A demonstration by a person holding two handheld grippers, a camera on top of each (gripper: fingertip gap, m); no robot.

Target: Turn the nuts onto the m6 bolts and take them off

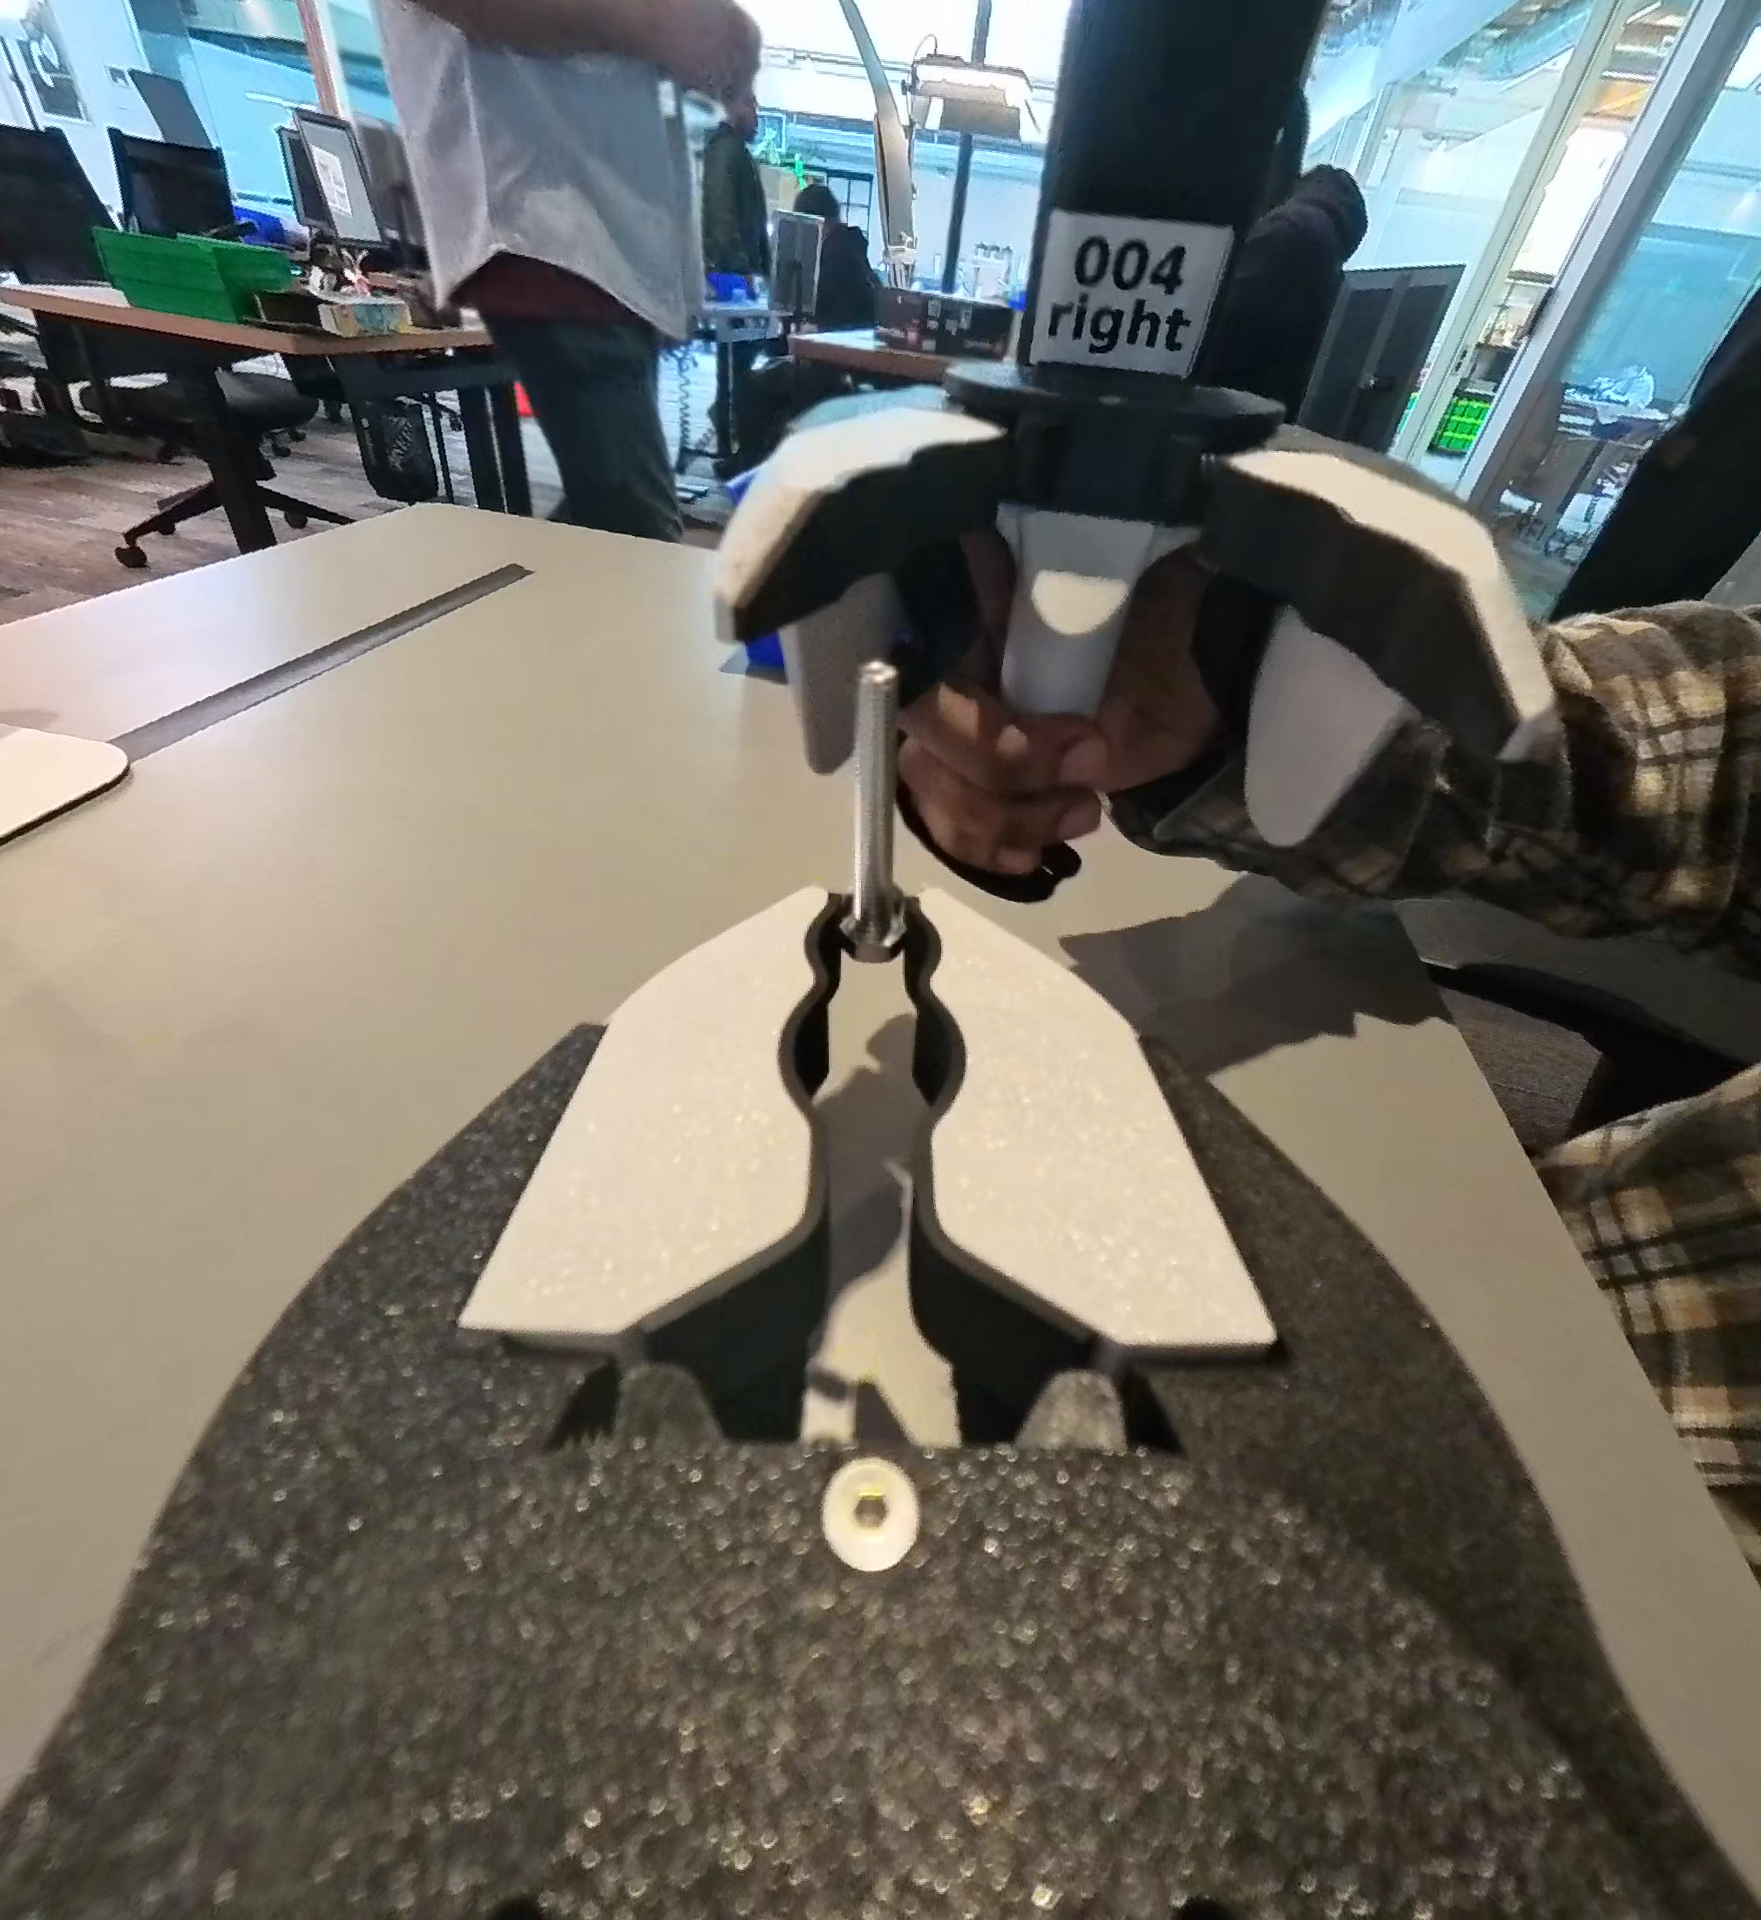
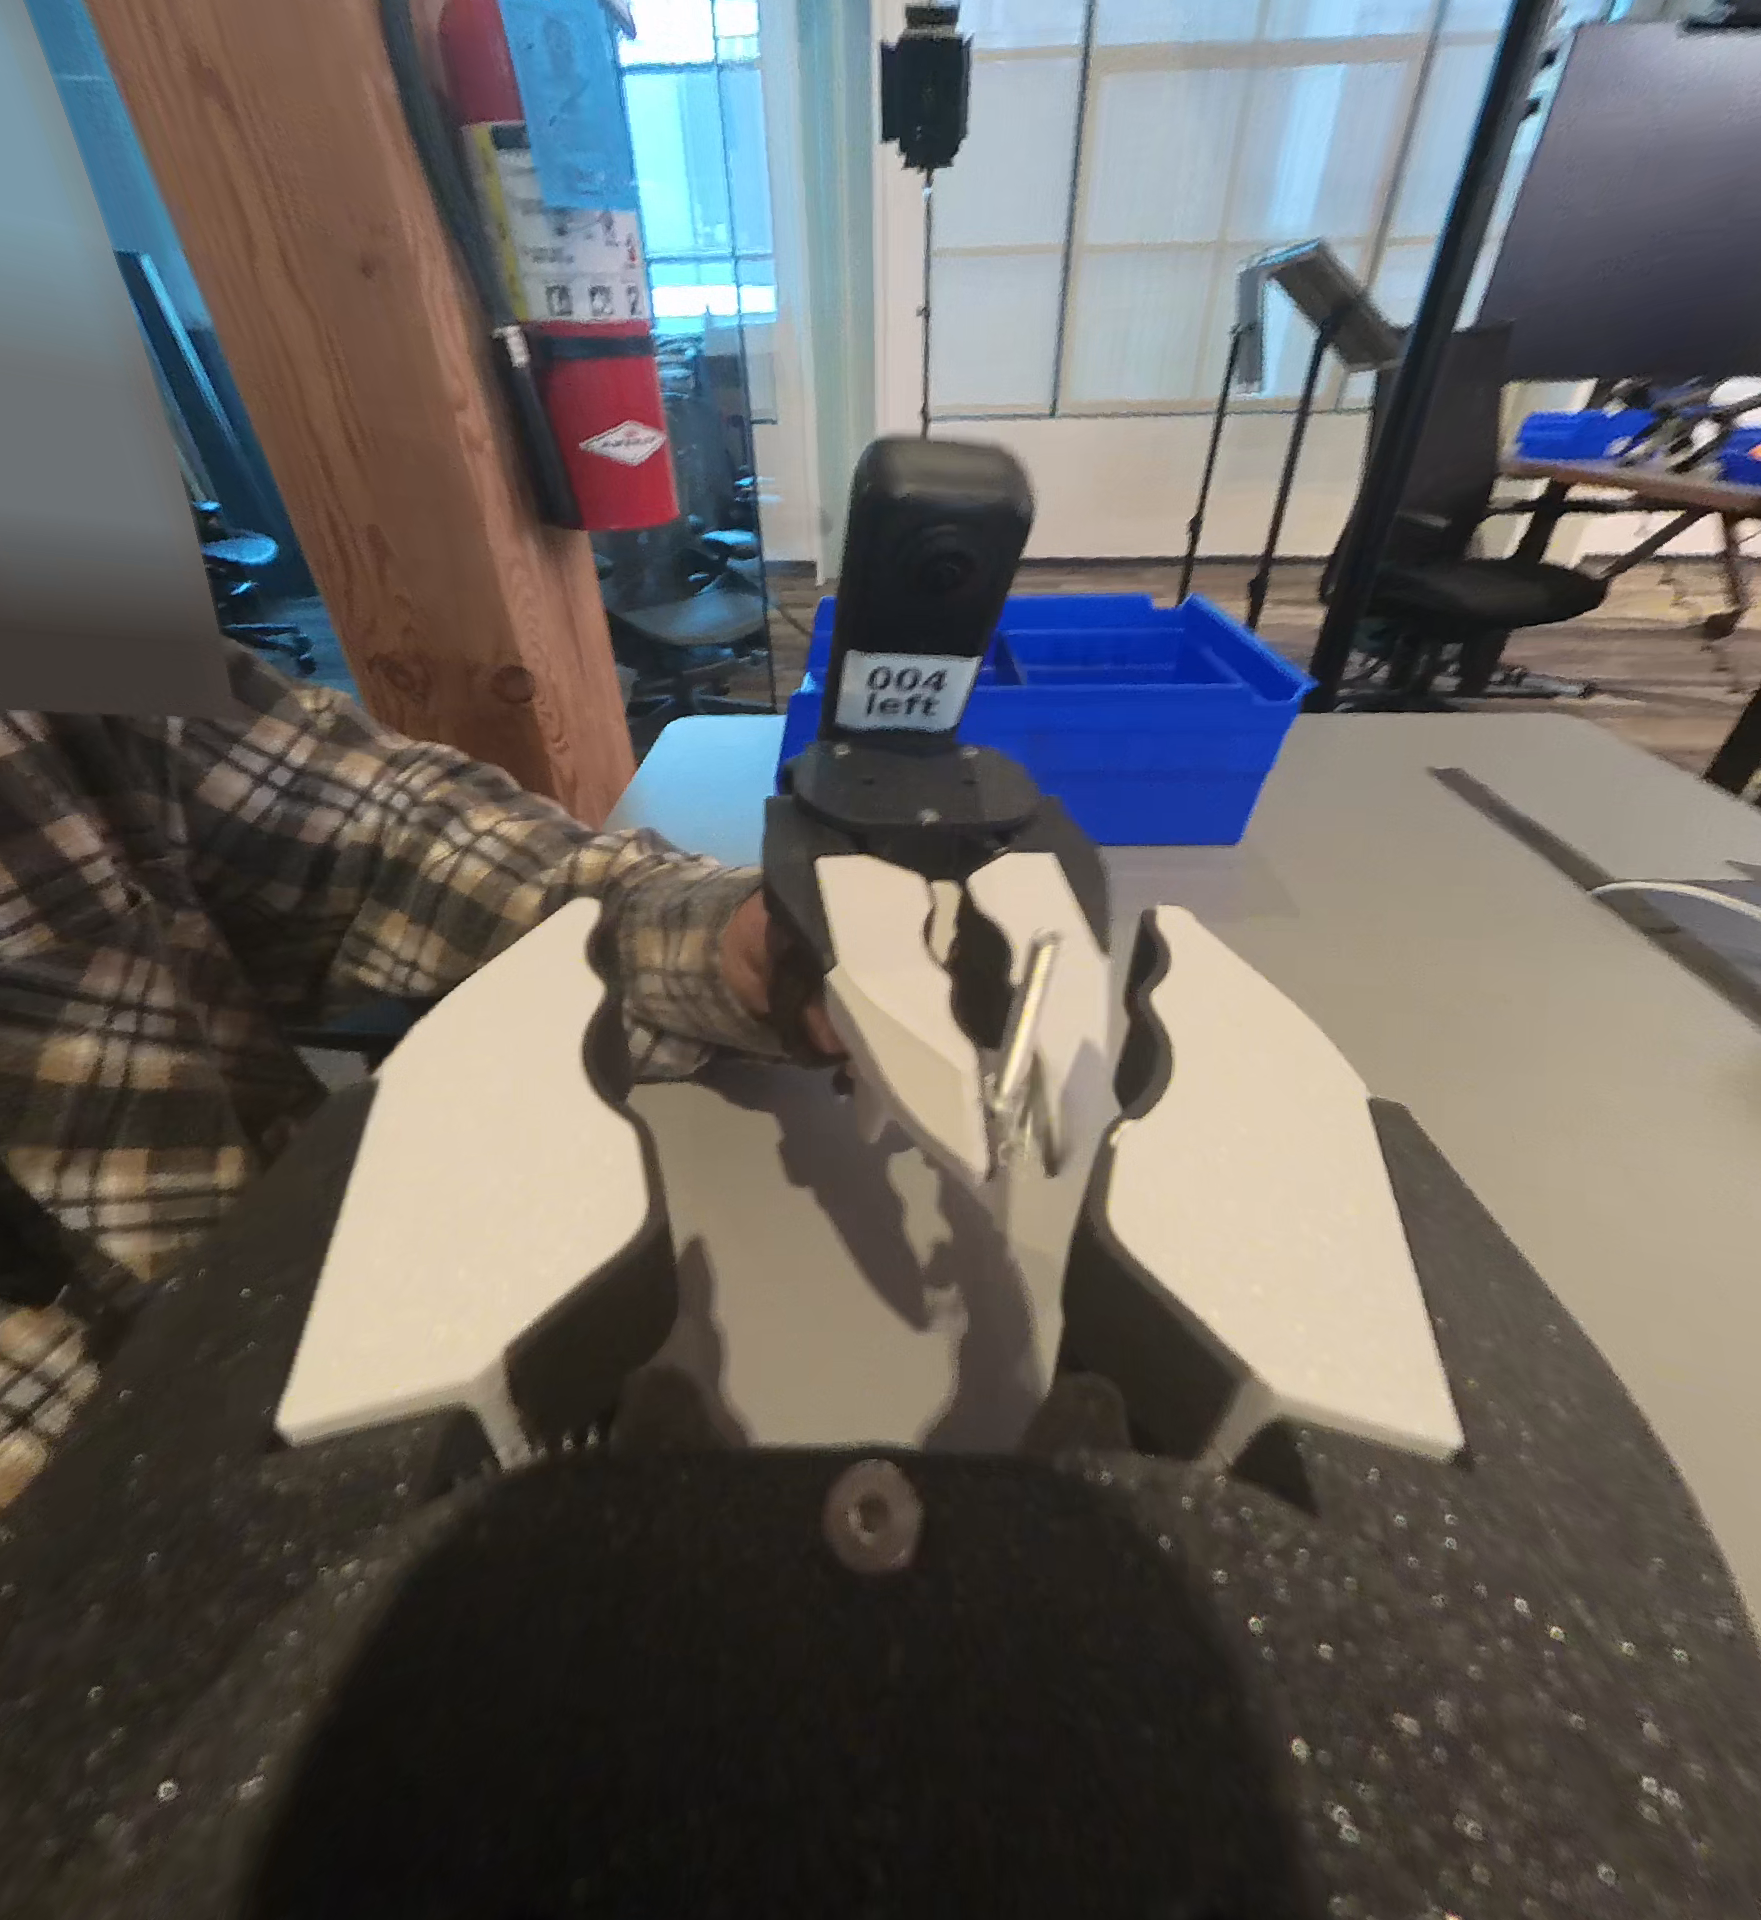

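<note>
My left gripper (image 1: 872, 914) is shut on the hex end of a silver bolt (image 1: 874, 800). The bolt stands upright above the grey table (image 1: 336, 831), threaded shaft pointing up. My right gripper (image 1: 1063, 748) is wide open, and one of its fingers (image 1: 824, 686) hangs just behind the bolt's tip without touching it. In the right wrist view the right gripper (image 2: 876, 935) has its fingers spread to either side of the left gripper (image 2: 1011, 1143), which pinches the bolt (image 2: 1027, 1018). I see no loose nut.
A blue bin (image 2: 1146, 707) stands at the table's far edge behind the left gripper. A white pad (image 1: 3, 779) lies at the table's left, beside a dark slot (image 1: 336, 644). A person (image 1: 564, 260) stands beyond the table. The operator's plaid sleeves (image 1: 1634, 831) reach in from the right. The grippers' ends are close to 6 cm from one another.
</note>
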